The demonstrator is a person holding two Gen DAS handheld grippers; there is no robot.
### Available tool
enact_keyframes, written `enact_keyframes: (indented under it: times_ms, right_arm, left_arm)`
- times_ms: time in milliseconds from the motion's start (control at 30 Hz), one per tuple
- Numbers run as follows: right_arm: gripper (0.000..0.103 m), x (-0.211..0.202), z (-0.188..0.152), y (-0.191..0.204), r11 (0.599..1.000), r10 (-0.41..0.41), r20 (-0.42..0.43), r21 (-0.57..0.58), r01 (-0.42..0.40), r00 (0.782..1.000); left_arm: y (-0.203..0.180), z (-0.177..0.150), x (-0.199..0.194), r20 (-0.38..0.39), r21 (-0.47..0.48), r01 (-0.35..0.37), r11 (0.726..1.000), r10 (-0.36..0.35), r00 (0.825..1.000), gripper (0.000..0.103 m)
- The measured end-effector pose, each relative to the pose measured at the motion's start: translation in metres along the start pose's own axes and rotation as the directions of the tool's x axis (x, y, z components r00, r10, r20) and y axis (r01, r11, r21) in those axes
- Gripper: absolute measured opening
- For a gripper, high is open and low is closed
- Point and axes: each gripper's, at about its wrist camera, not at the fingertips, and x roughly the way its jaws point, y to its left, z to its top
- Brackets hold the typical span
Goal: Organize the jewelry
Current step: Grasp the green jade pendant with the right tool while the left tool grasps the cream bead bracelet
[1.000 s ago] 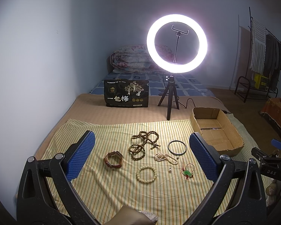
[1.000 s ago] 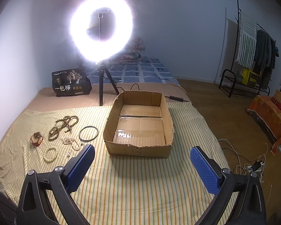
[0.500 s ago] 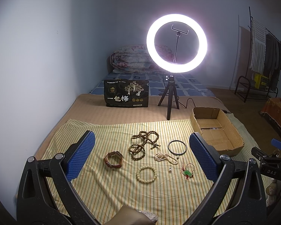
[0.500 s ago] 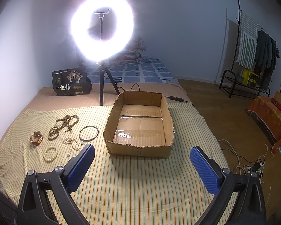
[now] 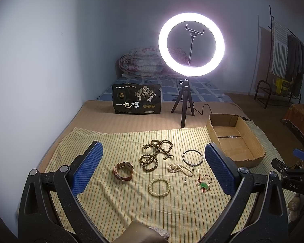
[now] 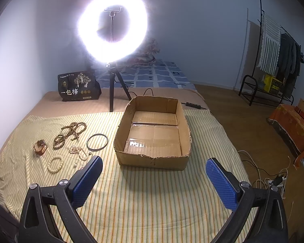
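Note:
Jewelry lies on a yellow striped cloth (image 5: 119,206): a brown watch (image 5: 123,170), a long string of brown beads (image 5: 156,154), a black bangle (image 5: 193,157), a pearl strand (image 5: 179,169), a cream bead bracelet (image 5: 159,187) and a green pendant on red cord (image 5: 204,184). An empty cardboard box (image 6: 154,135) stands to their right. My left gripper (image 5: 153,166) is open, held above the jewelry. My right gripper (image 6: 153,179) is open, in front of the box. Both are empty.
A lit ring light on a tripod (image 5: 185,105) and a black printed bag (image 5: 137,99) stand behind the cloth. A folded quilt (image 5: 143,62) lies at the far wall. A clothes rack (image 6: 273,64) and floor cables (image 6: 273,180) are to the right.

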Motion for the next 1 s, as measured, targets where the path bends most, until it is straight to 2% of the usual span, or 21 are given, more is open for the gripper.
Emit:
enact_keyframes:
  times_ms: [200, 500, 667, 833, 1000]
  right_arm:
    - [0.103, 0.005, 0.0, 0.002, 1.0, 0.01, -0.019, -0.002, -0.01, 1.0]
    - [0.103, 0.026, -0.006, 0.014, 0.996, 0.068, -0.06, -0.059, -0.072, 0.996]
    - [0.103, 0.043, -0.01, 0.02, 0.99, 0.109, -0.095, -0.082, -0.117, 0.989]
    - [0.103, 0.06, -0.013, 0.029, 0.98, 0.152, -0.137, -0.11, -0.168, 0.979]
    - [0.103, 0.075, -0.017, 0.043, 0.961, 0.2, -0.173, -0.157, -0.228, 0.964]
  left_arm:
    - [0.005, -0.003, 0.01, -0.019, -0.001, 0.003, 1.0, -0.003, 1.0, 0.102]
    - [0.018, -0.018, 0.042, -0.106, 0.014, -0.022, 1.0, 0.023, 0.994, 0.102]
    - [0.038, -0.032, 0.073, -0.188, -0.018, -0.046, 0.999, 0.041, 0.981, 0.102]
    - [0.059, -0.054, 0.103, -0.287, -0.056, -0.069, 0.996, 0.05, 0.957, 0.102]
    - [0.056, -0.075, 0.123, -0.341, -0.014, -0.065, 0.998, 0.056, 0.938, 0.102]
